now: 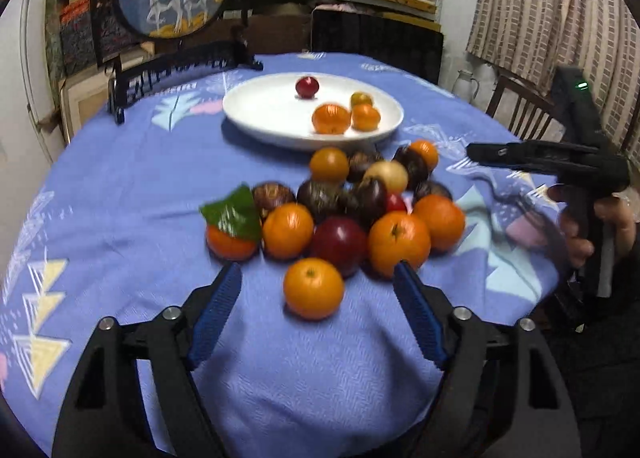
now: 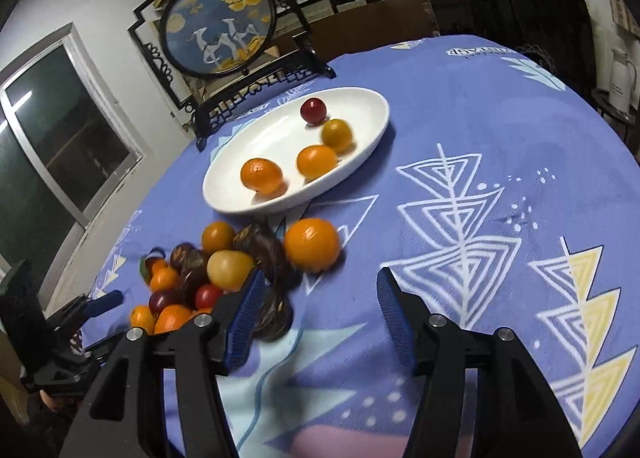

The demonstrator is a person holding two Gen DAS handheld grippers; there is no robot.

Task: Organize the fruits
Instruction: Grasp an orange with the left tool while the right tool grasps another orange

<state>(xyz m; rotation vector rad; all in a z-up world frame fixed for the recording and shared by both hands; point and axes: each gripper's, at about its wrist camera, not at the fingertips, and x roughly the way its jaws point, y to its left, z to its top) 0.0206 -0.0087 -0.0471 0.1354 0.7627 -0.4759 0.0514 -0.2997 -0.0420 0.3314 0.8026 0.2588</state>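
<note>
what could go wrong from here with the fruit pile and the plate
1. The fruit pile is packed tight; the left tongs, open around the nearest orange, could nudge neighbours and send round fruit rolling across the cloth.
2. The white plate is shallow; its four fruits sit loose, so another dropped in may knock one over the rim.
3. The right tongs hang open close to the same pile, so the two tools may collide.
</note>
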